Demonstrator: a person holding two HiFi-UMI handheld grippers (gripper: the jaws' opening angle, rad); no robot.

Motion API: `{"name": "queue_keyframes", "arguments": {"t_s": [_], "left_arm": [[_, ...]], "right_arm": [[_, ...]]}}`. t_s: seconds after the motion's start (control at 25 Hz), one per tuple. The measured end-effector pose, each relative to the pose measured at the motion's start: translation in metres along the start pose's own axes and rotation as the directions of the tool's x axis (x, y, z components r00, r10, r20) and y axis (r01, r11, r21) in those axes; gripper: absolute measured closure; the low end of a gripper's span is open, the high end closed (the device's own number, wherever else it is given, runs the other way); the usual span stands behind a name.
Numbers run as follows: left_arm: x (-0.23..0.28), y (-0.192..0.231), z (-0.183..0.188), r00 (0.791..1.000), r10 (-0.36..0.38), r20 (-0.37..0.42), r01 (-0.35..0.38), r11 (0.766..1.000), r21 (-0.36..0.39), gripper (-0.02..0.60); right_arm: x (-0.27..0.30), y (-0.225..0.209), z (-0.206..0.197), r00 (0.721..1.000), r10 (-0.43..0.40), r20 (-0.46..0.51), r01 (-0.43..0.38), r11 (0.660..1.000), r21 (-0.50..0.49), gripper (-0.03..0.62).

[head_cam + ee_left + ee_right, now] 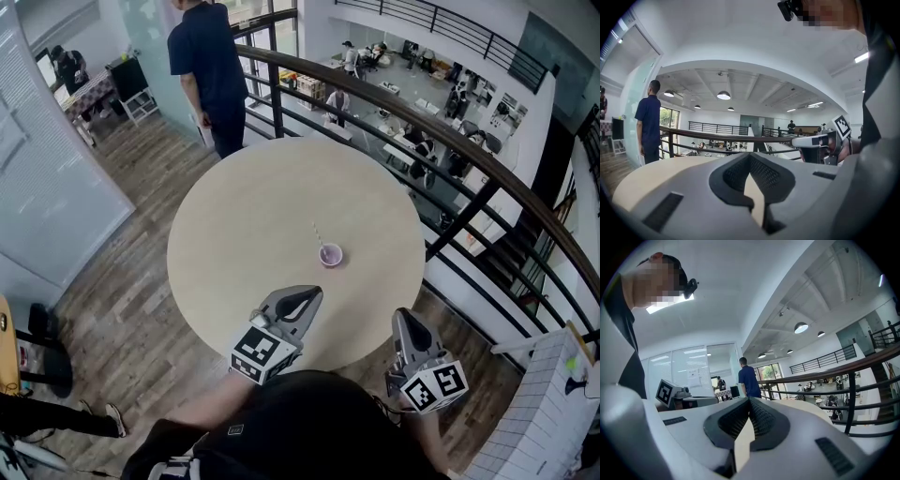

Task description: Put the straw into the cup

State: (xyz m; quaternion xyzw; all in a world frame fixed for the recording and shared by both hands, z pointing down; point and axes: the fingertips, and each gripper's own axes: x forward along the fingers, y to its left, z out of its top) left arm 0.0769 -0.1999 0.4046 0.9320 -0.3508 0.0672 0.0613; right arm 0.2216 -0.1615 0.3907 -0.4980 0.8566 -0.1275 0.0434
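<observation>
A small pink cup (330,254) stands on the round beige table (244,225), right of its middle. A thin striped straw (317,233) runs from the cup's far rim away across the tabletop; I cannot tell whether its end is inside the cup. My left gripper (309,295) (750,157) hovers over the table's near edge, short of the cup, jaws shut and empty. My right gripper (401,317) (750,401) is off the table's near right edge, also shut with nothing in it. Neither gripper view shows the cup or the straw.
A person in dark blue (208,66) stands just beyond the table's far left side. A dark curved railing (450,141) runs close behind and to the right of the table, with a drop to a lower floor. A glass wall (47,187) is at the left.
</observation>
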Motion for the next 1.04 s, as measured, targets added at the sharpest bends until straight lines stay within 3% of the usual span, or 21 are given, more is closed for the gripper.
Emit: {"name": "queue_keyframes", "arguments": {"t_s": [1.04], "left_arm": [[-0.015,0.012,-0.007,0.999,0.034,-0.009,-0.034,0.999,-0.007,0.575]], "right_arm": [[0.008,0.017,-0.010,0.999,0.040,-0.029,-0.040,0.999,-0.002,0.574]]}}
